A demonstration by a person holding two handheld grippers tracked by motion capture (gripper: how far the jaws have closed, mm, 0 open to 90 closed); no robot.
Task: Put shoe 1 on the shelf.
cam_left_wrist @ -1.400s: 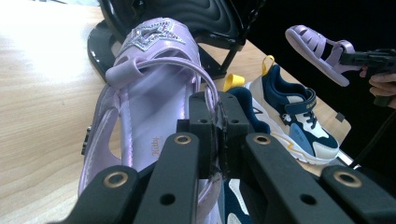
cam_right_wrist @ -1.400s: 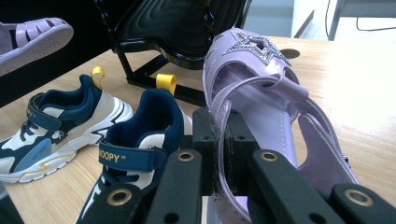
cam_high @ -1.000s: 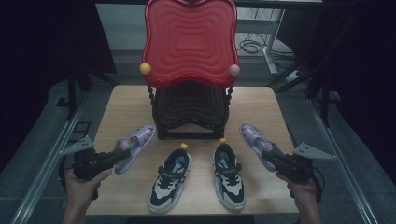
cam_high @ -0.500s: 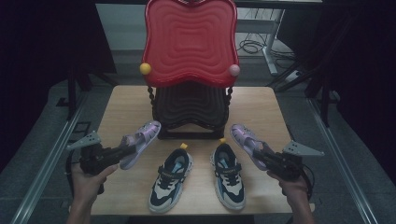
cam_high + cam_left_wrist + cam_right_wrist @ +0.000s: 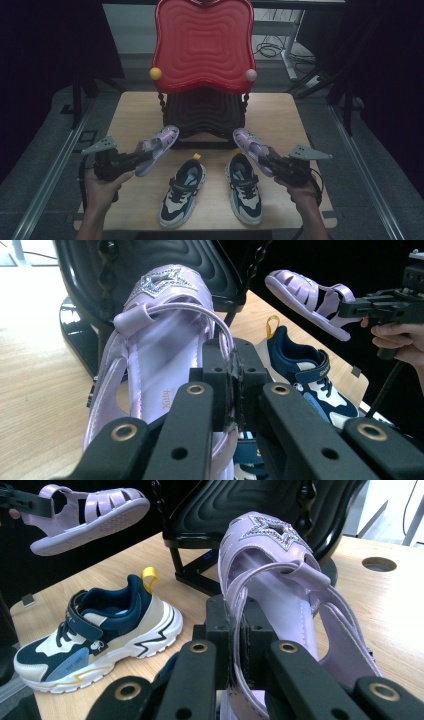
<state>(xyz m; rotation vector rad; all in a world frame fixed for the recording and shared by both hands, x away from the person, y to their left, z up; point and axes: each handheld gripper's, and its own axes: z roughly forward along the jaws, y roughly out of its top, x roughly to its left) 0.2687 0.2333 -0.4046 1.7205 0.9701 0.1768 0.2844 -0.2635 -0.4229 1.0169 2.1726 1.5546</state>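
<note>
The left gripper (image 5: pixel 142 156) is clamped on the left sandal (image 5: pixel 157 148), the right gripper (image 5: pixel 267 161) on the right sandal (image 5: pixel 251 144); both sandals are held above the counter (image 5: pixel 135 112), before the stand (image 5: pixel 202 112), flanking two sneakers (image 5: pixel 182 192).

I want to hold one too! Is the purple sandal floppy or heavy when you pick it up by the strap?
Probably light: the left gripper lifts a sandal by its thin heel strap alone. The strap looks bendy, curving where it is pinched. The sole seems fairly stiff, since the other sandal, held by the right gripper, sticks straight out without drooping.
</note>
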